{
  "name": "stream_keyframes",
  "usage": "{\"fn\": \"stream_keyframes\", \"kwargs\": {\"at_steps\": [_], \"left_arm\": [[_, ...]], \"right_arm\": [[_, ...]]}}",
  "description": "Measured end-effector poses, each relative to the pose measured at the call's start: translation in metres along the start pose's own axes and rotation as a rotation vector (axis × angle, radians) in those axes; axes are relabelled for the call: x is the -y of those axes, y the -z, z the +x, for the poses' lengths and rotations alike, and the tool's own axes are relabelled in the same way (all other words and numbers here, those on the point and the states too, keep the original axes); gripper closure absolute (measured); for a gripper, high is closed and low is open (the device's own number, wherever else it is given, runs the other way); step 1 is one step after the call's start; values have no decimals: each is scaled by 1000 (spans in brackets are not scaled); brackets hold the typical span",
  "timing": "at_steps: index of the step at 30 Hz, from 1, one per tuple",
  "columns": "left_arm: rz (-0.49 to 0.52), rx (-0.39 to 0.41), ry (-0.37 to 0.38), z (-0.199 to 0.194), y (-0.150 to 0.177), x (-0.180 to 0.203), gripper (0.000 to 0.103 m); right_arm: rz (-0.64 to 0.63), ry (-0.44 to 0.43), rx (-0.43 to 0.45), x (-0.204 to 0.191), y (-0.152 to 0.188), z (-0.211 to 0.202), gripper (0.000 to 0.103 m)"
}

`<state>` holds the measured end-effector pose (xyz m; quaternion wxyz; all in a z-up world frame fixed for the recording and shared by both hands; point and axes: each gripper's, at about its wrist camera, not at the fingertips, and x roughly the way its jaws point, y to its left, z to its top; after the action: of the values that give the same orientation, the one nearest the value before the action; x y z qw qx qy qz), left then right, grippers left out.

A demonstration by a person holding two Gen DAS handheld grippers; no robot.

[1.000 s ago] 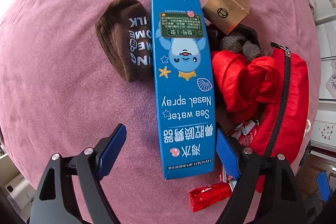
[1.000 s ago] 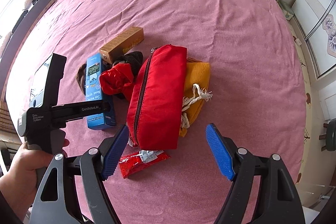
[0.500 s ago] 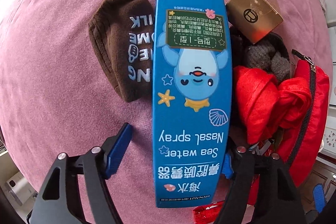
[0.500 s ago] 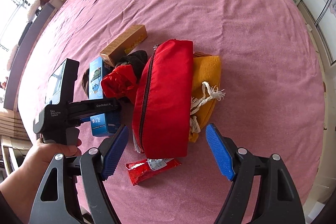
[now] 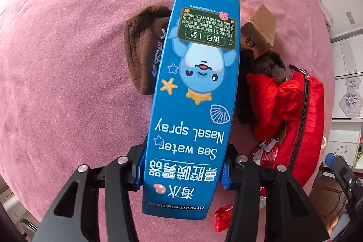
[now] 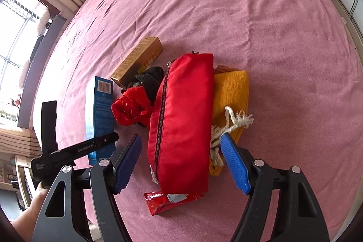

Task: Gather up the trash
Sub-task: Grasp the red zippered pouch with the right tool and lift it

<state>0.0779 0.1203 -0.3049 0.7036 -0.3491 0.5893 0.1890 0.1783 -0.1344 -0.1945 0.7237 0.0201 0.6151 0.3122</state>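
Having just closed left gripper [image 5: 181,174] on nasal spray box [image 5: 192,94], now pinching its near end above bed [image 5: 68,60]; lifting steadily, keeping grip square. Right gripper [image 6: 179,162] hanging spread around red pouch [image 6: 181,124].

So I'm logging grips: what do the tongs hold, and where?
Left tongs clamp the blue nasal spray box across its sides near the bottom end. Right tongs hold nothing.
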Motion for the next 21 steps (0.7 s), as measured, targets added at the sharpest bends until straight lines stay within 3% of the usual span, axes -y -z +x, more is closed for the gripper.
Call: {"fn": "stream_keyframes", "kwargs": {"at_steps": [7, 11, 14, 21], "left_arm": [[-17, 24, 86, -33, 19, -14, 54], [-3, 30, 100, -49, 25, -11, 54], [9, 23, 105, -57, 32, -15, 54], [67, 37, 148, -100, 61, -6, 54]], "right_arm": [[42, 16, -78, 10, -16, 34, 51], [34, 21, -87, 6, -14, 32, 84], [25, -4, -77, 1, -14, 23, 97], [-7, -85, -13, -21, -9, -21, 101]]}}
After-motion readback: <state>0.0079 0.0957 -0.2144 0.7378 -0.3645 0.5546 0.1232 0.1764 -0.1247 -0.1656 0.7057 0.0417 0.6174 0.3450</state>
